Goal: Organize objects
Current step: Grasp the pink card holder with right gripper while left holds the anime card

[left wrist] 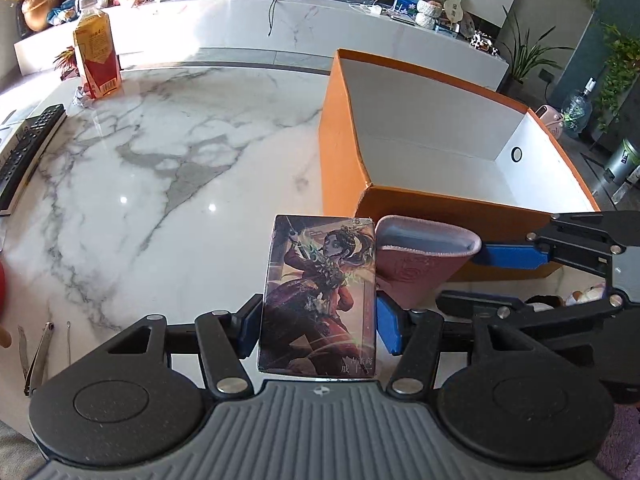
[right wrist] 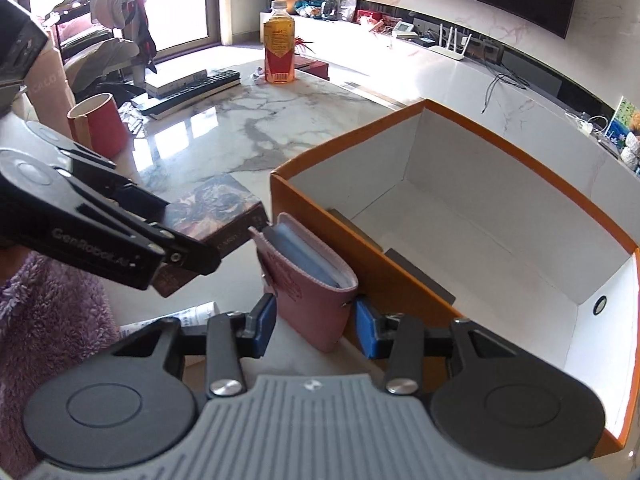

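Card box (left wrist: pixel 318 300), upright, long axis running straight ahead out of the left claw (left wrist: pixel 319 330); clamped at its lower half between the two blue pads, printed face toward the camera. Lifted clear of the marble table (left wrist: pixel 160 140), so far as can be judged.

Just beyond and to the right of that claw: pink pouch (right wrist: pixel 308 292), standing mouth-up, blue contents showing, leaning against the outer wall of the orange box (left wrist: pixel 340 152). Flanked by the pads of the right claw (right wrist: pixel 316 326), jaws parted; left pad at the pouch's edge, right pad seemingly a sliver apart, no squeeze evident. Apparently resting on the table outside the orange box, not inside it.

Orange box ahead and to the right of both claws, lidless, white interior bare where visible. Right claw nearer its wall; left claw one pouch-width further off. Probable next move for the card box: up and rightward over the near rim, past the pouch and the right claw. Risk: clipping either on the way.
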A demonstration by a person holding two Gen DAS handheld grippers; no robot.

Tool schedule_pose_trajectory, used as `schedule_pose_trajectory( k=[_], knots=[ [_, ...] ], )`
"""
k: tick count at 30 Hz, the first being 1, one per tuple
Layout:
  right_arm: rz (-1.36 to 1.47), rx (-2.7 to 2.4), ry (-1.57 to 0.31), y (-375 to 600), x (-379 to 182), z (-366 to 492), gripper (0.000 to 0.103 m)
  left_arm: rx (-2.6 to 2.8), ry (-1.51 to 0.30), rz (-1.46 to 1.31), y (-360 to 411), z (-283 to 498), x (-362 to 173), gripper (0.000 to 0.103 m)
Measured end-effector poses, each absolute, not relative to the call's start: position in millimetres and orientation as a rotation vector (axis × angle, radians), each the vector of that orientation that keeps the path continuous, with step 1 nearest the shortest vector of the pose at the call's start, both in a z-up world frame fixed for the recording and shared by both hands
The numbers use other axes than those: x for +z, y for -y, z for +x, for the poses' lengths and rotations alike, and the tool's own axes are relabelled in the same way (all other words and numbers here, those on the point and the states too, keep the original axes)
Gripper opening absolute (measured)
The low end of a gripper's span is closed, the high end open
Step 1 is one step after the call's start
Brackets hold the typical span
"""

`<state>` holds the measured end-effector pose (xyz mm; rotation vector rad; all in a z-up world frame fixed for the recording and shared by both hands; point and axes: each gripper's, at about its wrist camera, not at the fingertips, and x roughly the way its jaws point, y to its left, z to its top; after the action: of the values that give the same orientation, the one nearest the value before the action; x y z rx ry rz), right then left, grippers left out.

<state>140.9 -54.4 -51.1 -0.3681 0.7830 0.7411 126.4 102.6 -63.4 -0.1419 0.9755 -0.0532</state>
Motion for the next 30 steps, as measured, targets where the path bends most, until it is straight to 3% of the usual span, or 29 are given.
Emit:
schedule_pose_trajectory(
  k=[17, 19, 23, 30],
  knots=[
    [-0.387, 0.763, -0.822, 42, -66, 144, 0.043, -0.039, -0.986, -0.169, -114, 129, -69, 0.067],
    [-0.376, 0.768, -0.825, 39, -69, 147, 0.041, -0.042, -0.987, -0.17, -113, 130, -70, 0.067],
    [-0.349, 0.763, -0.835, 36, -72, 151, 0.026, -0.042, -0.987, -0.17, -113, 129, -70, 0.067],
    [-0.329, 0.75, -0.848, 38, -70, 145, 0.023, -0.04, -0.975, -0.17, -113, 125, -64, 0.067]
  ],
)
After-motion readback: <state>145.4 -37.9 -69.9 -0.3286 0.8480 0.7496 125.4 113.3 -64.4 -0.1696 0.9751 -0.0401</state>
